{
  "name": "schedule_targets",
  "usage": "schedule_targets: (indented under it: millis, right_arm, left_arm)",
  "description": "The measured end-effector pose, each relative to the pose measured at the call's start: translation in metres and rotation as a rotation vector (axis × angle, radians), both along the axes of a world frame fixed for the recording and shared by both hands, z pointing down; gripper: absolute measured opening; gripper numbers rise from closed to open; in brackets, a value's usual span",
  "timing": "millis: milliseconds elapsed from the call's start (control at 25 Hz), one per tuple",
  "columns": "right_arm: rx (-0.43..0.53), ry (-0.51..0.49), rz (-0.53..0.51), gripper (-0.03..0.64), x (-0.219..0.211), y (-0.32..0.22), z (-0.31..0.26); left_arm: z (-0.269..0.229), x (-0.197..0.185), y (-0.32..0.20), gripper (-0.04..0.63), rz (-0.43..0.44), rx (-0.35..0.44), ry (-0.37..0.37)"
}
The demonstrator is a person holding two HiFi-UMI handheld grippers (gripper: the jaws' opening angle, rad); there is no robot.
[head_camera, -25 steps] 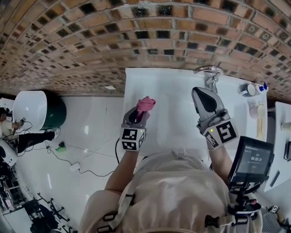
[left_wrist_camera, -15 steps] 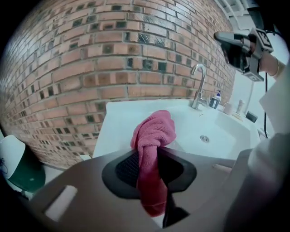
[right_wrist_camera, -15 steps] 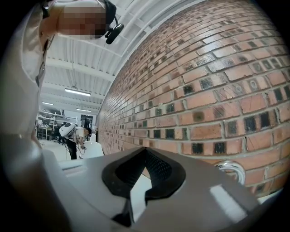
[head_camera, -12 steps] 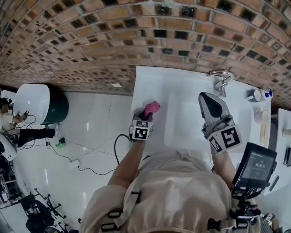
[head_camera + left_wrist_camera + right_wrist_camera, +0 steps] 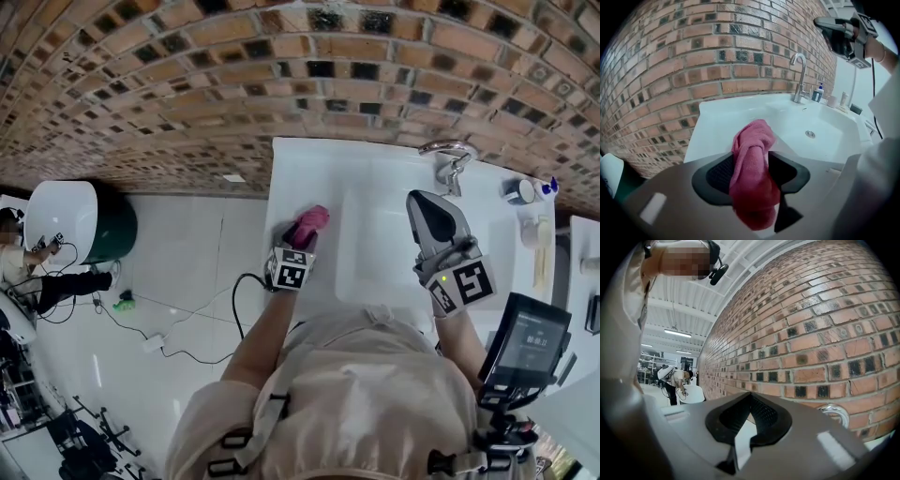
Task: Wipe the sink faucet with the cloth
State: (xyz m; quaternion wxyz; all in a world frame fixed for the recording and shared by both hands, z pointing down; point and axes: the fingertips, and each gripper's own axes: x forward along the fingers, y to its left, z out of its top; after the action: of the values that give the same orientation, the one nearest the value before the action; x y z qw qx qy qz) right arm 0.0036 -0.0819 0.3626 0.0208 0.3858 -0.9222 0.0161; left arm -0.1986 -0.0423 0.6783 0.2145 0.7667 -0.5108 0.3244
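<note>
Between the left gripper's point(image 5: 750, 157) jaws, the pink cloth point(image 5: 752, 176) is standing as a loose, bunched roll, its top poking out past the tips and its lower end hanging back toward the camera. These jaws have just been opening; I am seeing them parted now, with the cloth filling the gap and brushing the ribbed pads point(image 5: 719, 173) rather than being squeezed by them. The gripper is pointing down at the flat left rim of the white sink point(image 5: 740, 110), and from the head view the cloth is sitting over that rim, just beside the basin's left edge. I cannot tell whether it is actually resting on the surface.

On the other side, the right gripper's point(image 5: 750, 394) jaws are meeting at their tips with nothing between them. It is hovering level above the right half of the sink, facing the brick wall point(image 5: 825, 333), with the chrome curve of the faucet point(image 5: 834, 414) showing just past its right jaw.

Looking out from the left gripper view, the faucet is rising at the sink's back right corner, well apart from the cloth, with the drain point(image 5: 810, 134) lying between them and a few small bottles point(image 5: 817, 92) standing just beside the faucet's base.
</note>
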Motion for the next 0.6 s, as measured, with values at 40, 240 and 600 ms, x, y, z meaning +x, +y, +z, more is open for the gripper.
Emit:
schedule_targets:
  millis: [40, 240, 600]
  right_arm:
    - [0.0, -0.001, 0.0, -0.005, 0.0, 0.0, 0.0]
    - [0.008, -0.015, 0.008, -0.005, 0.002, 0.002, -0.002]
    - [0.03, 0.007, 0.004, -0.005, -0.002, 0.012, -0.006]
  left_arm:
    - [-0.007, 0.0, 0.002, 0.226, -0.003, 0.014, 0.004]
    - [-0.077, -0.006, 0.007, 0.267, -0.065, 0.177, 0.085]
    - [-0.265, 0.041, -0.036, 0.032, 0.055, 0.638, 0.165]
